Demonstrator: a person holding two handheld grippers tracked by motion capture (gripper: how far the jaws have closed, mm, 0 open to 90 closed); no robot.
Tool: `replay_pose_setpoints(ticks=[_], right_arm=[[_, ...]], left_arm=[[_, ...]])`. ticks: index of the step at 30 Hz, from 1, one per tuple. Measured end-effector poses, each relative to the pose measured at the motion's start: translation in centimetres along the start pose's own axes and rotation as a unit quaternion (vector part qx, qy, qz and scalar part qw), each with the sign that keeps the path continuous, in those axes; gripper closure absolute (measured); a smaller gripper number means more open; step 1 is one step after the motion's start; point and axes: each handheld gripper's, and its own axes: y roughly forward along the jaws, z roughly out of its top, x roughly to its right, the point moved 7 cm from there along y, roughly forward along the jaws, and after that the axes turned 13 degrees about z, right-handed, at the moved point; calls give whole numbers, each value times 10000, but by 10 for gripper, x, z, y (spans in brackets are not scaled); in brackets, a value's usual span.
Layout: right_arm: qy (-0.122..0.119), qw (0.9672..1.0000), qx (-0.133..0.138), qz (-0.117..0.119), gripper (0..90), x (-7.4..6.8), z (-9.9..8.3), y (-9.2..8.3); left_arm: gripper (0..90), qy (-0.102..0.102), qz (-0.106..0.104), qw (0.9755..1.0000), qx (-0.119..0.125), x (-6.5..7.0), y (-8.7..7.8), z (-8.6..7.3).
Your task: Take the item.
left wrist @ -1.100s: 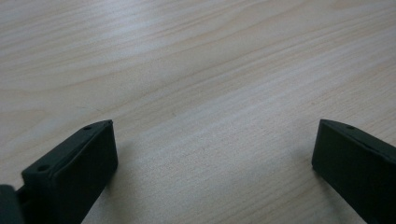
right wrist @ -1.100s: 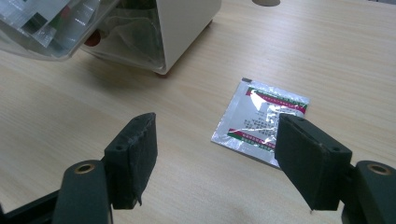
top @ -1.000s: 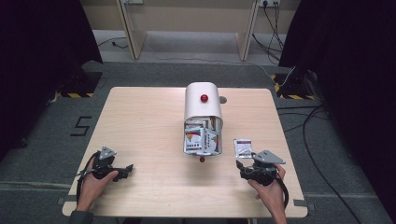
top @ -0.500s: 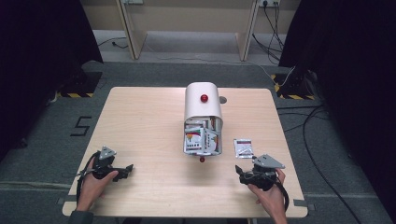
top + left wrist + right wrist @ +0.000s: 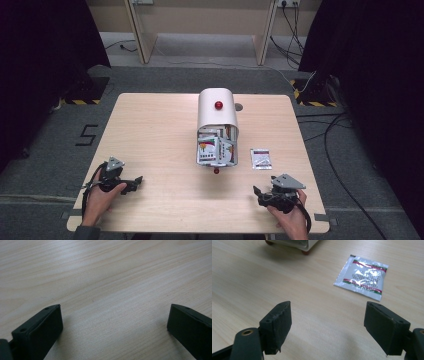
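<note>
A: Largest first. We list the bench [image 5: 150,150], pale wood, carrying everything below.

B: Next we enter the white box [image 5: 218,112] with a rounded top and a red knob [image 5: 218,105], standing near the middle. Its open front faces us, we judge so that the packets [image 5: 216,149] stacked inside can be drawn out toward the hands.

A: Then the two tools. We record the left gripper [image 5: 134,183] resting low at the near left edge, well apart from the box; in the left gripper view its fingers [image 5: 40,332] stand wide with bare wood between them. It looks parked, kept out of the working side.

B: The right gripper [image 5: 260,194] sits at the near right. Its fingers [image 5: 277,323] have just been opening and are spread wide, nothing between them.

A: Smallest entry: one silver sachet [image 5: 361,276] with red and green print, lying flat on the bench just right of the box [image 5: 292,243] and ahead of the right gripper, not touching it [image 5: 261,158].

B: We judge it laid alone so it can be reached without crowding the stack.
</note>
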Motion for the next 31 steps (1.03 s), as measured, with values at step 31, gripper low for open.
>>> replay_pose_setpoints(ticks=[31], right_arm=[[91, 9990, -430, 9, 163, -7, -31, -2]], left_arm=[[0, -2, -1, 10000, 2, 0, 0, 0]])
